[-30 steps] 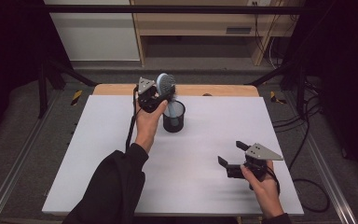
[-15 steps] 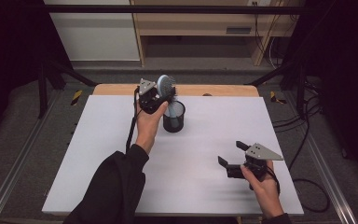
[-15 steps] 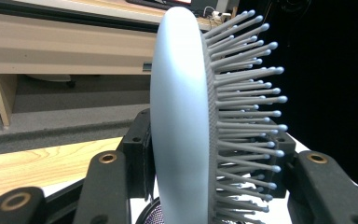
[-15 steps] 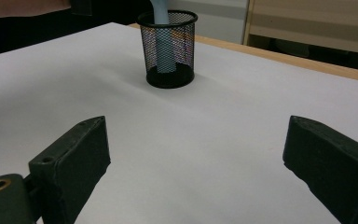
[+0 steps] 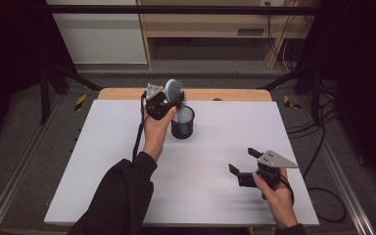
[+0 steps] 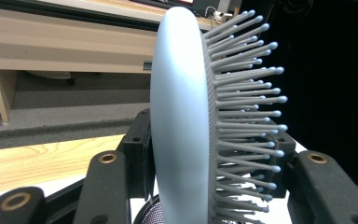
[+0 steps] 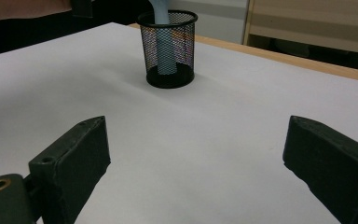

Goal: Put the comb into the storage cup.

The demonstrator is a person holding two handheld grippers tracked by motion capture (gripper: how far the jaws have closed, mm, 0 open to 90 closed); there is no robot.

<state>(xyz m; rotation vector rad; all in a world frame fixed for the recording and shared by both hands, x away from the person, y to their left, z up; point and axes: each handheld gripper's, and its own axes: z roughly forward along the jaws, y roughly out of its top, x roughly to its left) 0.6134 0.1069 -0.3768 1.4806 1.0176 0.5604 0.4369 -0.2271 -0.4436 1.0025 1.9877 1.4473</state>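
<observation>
High view: left gripper (image 5: 169, 100) clamps a pale-blue bristled hairbrush (image 5: 174, 89) in a black mesh cup (image 5: 182, 122); right gripper (image 5: 244, 164) fingers wide.

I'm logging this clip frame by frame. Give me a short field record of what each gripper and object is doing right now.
left gripper: shut on hairbrush, above the cup
hairbrush: light blue, upright, handle down inside the cup
mesh pen cup: black, standing on the table's far half
right gripper: open, empty, low over the near right table
table: white top

Pale blue hairbrush (image 6: 182, 121), black mesh cup (image 7: 168, 49), seemingly white table (image 5: 127, 161).
</observation>
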